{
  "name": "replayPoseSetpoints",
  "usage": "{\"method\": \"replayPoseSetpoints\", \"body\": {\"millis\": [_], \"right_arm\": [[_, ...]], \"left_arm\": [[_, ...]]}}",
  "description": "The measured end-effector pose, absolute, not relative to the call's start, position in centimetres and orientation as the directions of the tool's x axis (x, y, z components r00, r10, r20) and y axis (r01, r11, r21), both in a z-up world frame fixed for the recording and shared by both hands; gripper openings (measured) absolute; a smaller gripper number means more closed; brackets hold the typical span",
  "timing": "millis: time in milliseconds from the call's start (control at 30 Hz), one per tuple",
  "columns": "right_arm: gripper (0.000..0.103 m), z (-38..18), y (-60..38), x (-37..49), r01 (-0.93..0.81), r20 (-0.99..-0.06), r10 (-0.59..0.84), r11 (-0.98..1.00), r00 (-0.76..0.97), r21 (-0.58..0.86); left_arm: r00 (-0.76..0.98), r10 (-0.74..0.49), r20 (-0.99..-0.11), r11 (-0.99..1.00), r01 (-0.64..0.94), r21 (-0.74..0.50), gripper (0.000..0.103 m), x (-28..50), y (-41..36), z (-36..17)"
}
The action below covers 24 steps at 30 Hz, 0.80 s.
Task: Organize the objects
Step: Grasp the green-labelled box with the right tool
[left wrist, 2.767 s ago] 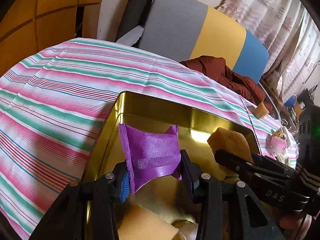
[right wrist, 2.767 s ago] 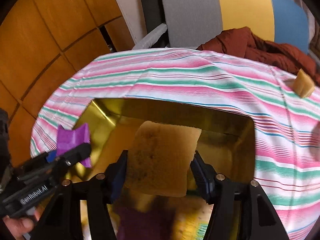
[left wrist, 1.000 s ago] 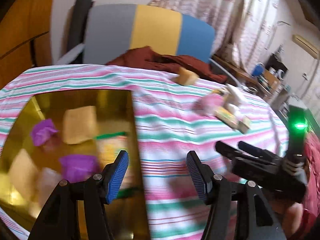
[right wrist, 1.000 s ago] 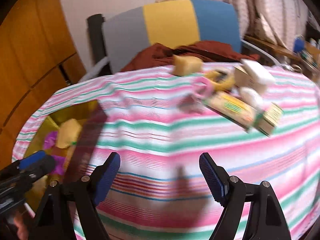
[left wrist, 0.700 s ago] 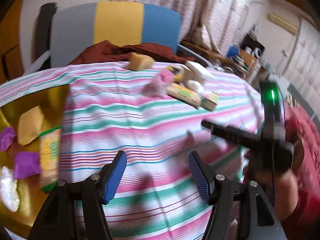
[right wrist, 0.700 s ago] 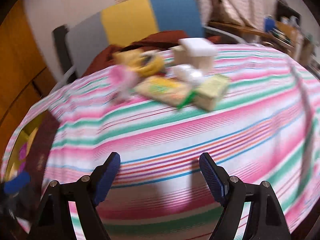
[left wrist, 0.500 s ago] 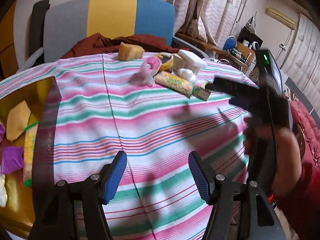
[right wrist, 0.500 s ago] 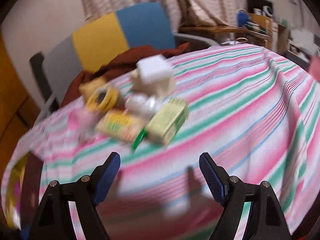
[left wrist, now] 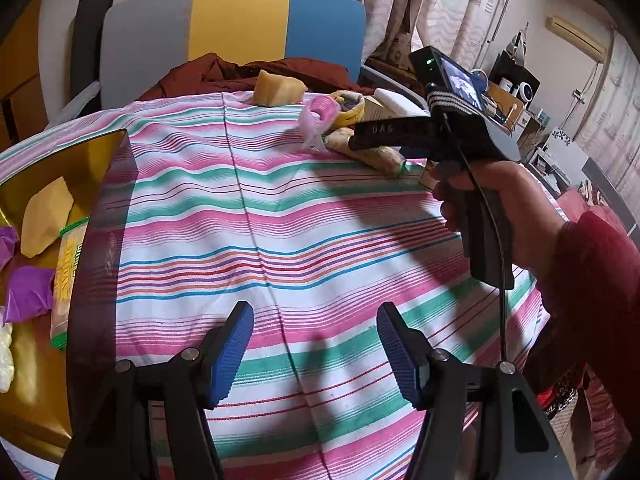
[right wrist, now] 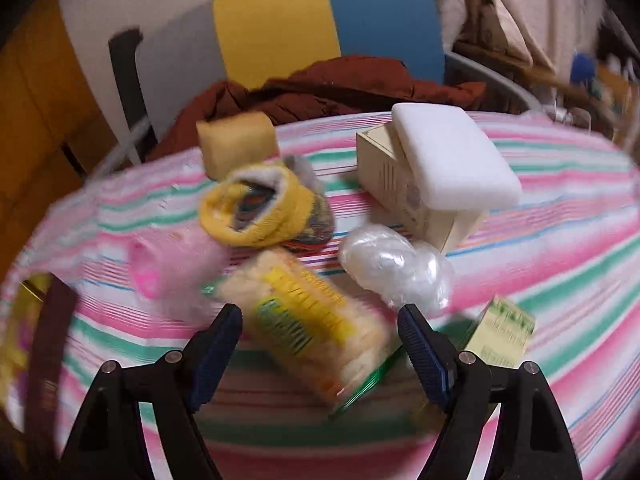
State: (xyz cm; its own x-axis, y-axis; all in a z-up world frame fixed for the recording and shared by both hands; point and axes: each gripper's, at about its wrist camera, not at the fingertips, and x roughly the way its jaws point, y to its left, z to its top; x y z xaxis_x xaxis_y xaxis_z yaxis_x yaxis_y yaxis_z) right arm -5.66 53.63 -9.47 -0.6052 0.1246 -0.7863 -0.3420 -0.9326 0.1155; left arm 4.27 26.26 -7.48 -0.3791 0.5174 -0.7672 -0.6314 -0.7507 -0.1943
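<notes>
The right tool has its blue-padded fingers spread wide and holds nothing. It hangs low over a long clear packet of pale biscuits with a yellow and green label, which lies on the striped pink, green and white cloth of the bench; the packet shows between the two fingers, but I cannot tell if they touch it. Just beside the packet, on its right, are a crumpled ball of clear plastic wrap and a small pale green carton. Behind them a white foam block rests on a cream cardboard box. A rolled yellow knitted sock lies behind the packet, with a tan sponge block further back and a blurred pink fluffy thing to the left.

The left tool is also spread and empty, over a bare part of the cloth, well apart from the group of things. At the left edge stands a gold metal tray. In it lie a tan sponge piece, a second biscuit packet and two purple pouches. Behind the bench is a chair with a grey, yellow and blue back, and a dark red garment lies on it.
</notes>
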Motion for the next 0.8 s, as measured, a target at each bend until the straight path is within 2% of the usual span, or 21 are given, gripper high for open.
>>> {"method": "replayPoseSetpoints", "body": {"millis": [167,267,333,400,467,600,700,800], "right_arm": [[0.081,-9.7,51.9,-5.1,-0.251,-0.803,0.060,-0.961,-0.592,0.114],[0.080,-9.7,49.9,-3.1,-0.150,-0.790,-0.102,-0.959,-0.605,0.239],[0.080,-9.5,49.4,-1.7,-0.148,-0.767,-0.126,-0.949,-0.630,0.277],[0.080,-8.6,49.7,0.4,-0.200,-0.726,-0.069,-0.939,-0.684,0.278],[0.080,-7.5,51.1,2.3,-0.338,-0.677,0.087,-0.908,-0.731,0.248],[0.081,-6.9,54.7,3.1,-0.569,-0.683,0.314,-0.802,-0.660,0.181],[0.081,-7.9,56.1,2.1,-0.622,-0.716,0.315,-0.755,-0.623,0.209],[0.080,-8.9,56.5,0.8,-0.659,-0.741,0.345,-0.732,-0.577,0.172]], "left_arm": [[-0.384,0.521,-0.762,-0.762,-0.611,-0.213,0.065,3.7,26.1,-7.5],[-0.386,0.524,-0.760,-0.767,-0.601,-0.224,0.065,3.6,26.0,-7.5],[-0.388,0.520,-0.760,-0.770,-0.598,-0.222,0.065,3.6,25.9,-7.5],[-0.391,0.521,-0.759,-0.774,-0.591,-0.226,0.065,3.5,25.8,-7.6],[-0.392,0.518,-0.760,-0.779,-0.583,-0.230,0.065,3.4,25.8,-7.6],[-0.396,0.516,-0.760,-0.786,-0.570,-0.237,0.065,3.2,25.9,-7.6],[-0.398,0.514,-0.760,-0.788,-0.568,-0.236,0.065,3.1,26.1,-7.6],[-0.405,0.504,-0.763,-0.790,-0.574,-0.216,0.065,3.3,26.2,-7.5]]}}
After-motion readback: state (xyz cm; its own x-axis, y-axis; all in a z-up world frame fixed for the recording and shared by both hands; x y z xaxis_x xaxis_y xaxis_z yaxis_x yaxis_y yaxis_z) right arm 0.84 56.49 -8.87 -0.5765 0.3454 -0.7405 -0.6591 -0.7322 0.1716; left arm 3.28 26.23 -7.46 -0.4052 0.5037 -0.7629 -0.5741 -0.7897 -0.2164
